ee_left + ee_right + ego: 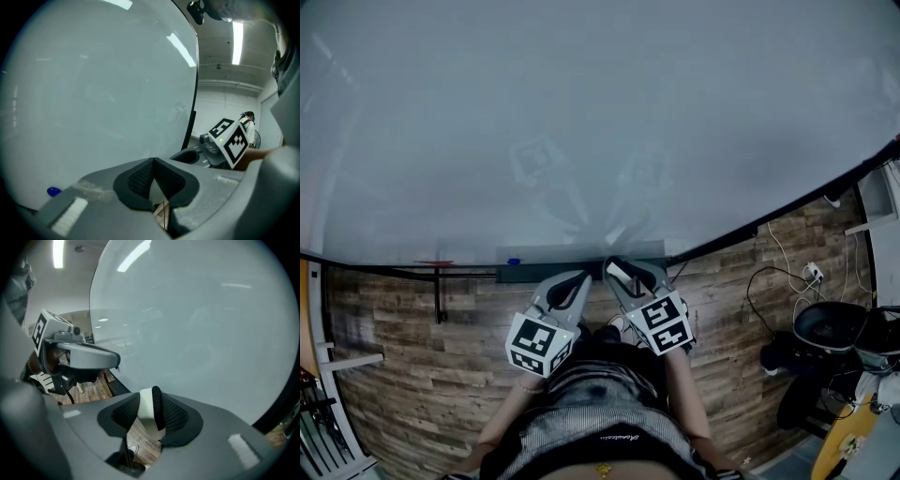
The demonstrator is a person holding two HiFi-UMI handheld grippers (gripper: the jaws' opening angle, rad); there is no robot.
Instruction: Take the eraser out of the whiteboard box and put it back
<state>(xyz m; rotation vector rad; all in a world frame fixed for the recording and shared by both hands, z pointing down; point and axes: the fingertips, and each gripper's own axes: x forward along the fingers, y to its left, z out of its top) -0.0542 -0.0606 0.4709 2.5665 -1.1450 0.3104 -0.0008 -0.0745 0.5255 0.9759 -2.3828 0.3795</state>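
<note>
Whiteboard (581,122) is standing over a wood floor (412,328). Your right gripper's (150,404) fingers are pinching the white-and-black eraser (145,409), and your left gripper's (153,163) fingers are sitting closed.

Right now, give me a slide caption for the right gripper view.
Right gripper clamps the eraser in front of the whiteboard.

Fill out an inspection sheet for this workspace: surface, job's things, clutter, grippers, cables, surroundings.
Surface: whiteboard, no writing seen, only reflections.
Job's things: eraser out of the box, which sits at the whiteboard's lower edge.
Clutter: small blue thing and red thing by that edge, too small to identify.
Grippers: left gripper shut, empty; right gripper shut on the eraser.
Cables: cables loose on the floor at right, near a socket.
Surroundings: wooden floor; dark chair, it seems.
</note>
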